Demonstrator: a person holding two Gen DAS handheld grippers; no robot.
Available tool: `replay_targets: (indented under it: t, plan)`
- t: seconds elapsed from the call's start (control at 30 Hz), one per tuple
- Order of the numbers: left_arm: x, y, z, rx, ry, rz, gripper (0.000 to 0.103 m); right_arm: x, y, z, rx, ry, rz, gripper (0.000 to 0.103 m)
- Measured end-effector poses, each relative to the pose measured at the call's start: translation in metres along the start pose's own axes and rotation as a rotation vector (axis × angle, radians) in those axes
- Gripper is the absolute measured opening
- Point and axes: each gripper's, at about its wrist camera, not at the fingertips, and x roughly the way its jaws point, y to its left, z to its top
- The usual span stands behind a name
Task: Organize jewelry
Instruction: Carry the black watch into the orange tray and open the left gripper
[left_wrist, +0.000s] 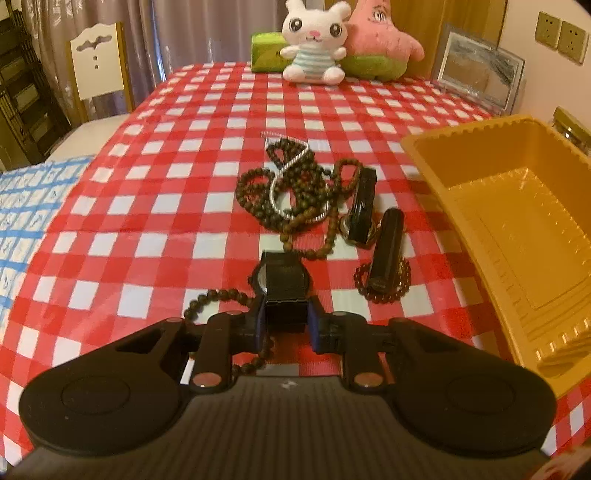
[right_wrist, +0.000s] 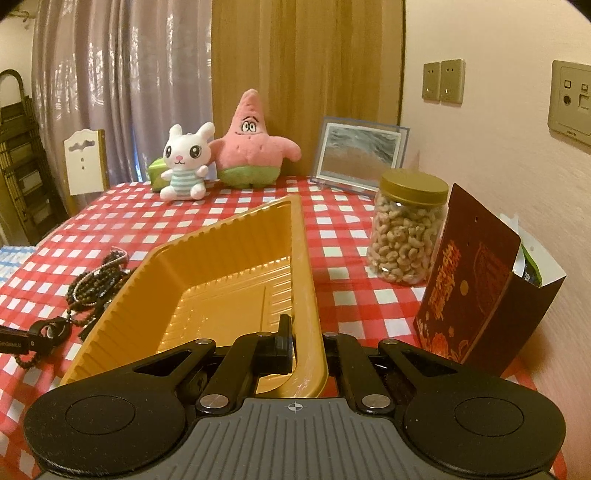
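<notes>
Nearest the left camera, the left gripper (left_wrist: 286, 325) is seen narrowed about the black strap of a watch (left_wrist: 282, 278), its blue pads (left_wrist: 261, 325) set against the strap's two sides; the strap is judged to be gripped, though a firm hold cannot be confirmed. No earlier view is at hand, so only this pose is told. The watch lies on the red-checked desk (left_wrist: 147, 221), just this side of a tangle of dark bead strings (left_wrist: 295, 192) threaded with a silver chain (left_wrist: 291, 170). Right of the watch, a black tube (left_wrist: 386, 251) rests on a small bead bracelet (left_wrist: 382, 280), and a second black piece (left_wrist: 364, 203) lies beyond it. Further right of the watch stands the yellow tray (left_wrist: 436, 162), empty, its near rim pinched in the fully closed right gripper (right_wrist: 293, 345). The watch is judged stiff at the case and pliant at the strap, light, and not fragile; the strap is the sound place to hold. The beads are expected to hang limp and snag one another, so a bunched middle should be taken. The chain is thin and slippery.
</notes>
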Motion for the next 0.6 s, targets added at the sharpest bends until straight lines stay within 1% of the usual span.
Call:
replay_targets:
  t: [0.3, 0.43, 0.6]
  plan:
    - [-0.02, 0.001, 0.015, 0.01, -0.048, -0.023, 0.02, 0.003, -0.002, -0.001, 0.008, 0.014, 0.007, 0.004]
    - [-0.034, -0.005, 0.02, 0.013, -0.066, -0.054, 0.02, 0.005, -0.003, -0.001, 0.021, 0.019, 0.008, 0.004]
    - [-0.056, -0.021, 0.034, 0.021, -0.103, -0.116, 0.02, 0.005, 0.001, 0.001, 0.009, 0.016, 0.008, 0.004]
